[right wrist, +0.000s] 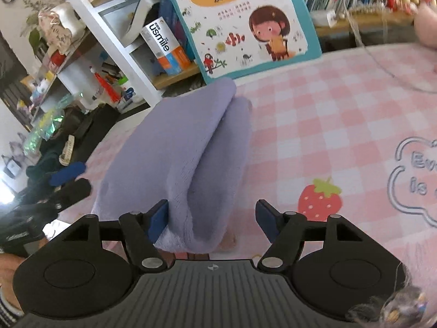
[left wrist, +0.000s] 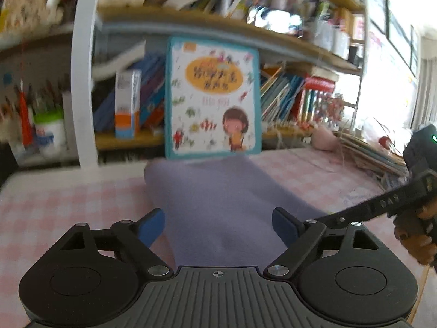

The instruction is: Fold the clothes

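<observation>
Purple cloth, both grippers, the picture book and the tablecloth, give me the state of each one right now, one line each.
Purple cloth: folded over on itself, lying on the table.
Left gripper: open, cloth between the jaws, pads not pressing.
Right gripper: open, one pad touching the cloth's near end, no grip.
Picture book: closed, propped upright against the shelf.
Checked tablecloth: spread flat under the cloth.
</observation>
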`<state>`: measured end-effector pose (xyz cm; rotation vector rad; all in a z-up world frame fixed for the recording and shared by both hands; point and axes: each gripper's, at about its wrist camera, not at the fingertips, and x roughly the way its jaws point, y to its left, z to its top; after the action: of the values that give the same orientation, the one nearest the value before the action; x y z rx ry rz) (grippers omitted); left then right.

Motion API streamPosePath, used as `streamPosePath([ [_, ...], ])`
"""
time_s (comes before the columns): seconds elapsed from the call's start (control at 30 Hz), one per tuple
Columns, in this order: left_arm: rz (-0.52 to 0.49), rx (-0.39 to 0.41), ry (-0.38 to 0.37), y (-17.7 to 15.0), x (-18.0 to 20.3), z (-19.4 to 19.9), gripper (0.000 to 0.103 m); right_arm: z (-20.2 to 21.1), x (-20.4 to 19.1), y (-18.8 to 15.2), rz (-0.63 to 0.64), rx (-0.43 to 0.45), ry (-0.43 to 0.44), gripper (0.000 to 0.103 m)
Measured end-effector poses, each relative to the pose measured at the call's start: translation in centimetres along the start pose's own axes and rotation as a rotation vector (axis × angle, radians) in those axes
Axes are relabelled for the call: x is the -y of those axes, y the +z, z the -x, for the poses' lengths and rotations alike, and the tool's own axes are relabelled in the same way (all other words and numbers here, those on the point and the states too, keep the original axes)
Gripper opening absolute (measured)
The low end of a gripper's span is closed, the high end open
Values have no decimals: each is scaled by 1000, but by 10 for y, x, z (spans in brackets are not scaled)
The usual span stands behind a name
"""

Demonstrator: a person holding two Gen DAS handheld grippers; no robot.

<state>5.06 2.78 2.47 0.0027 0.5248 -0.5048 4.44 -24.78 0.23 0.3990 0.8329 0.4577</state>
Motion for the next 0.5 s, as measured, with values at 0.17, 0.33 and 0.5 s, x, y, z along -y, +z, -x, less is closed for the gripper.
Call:
streamPosePath([
  [0.17,269,-102,-85,-2,-38,-32,88,-15,4,9,-54,-28,40,66],
  [0.33,417,-157,-150,-17,-53,-57,82,-24,3,13,-60,-34,60,55],
  [0.5,339,-118,-129,-20,-42,-53,72,-20,-6,6,7,-3,47,38],
])
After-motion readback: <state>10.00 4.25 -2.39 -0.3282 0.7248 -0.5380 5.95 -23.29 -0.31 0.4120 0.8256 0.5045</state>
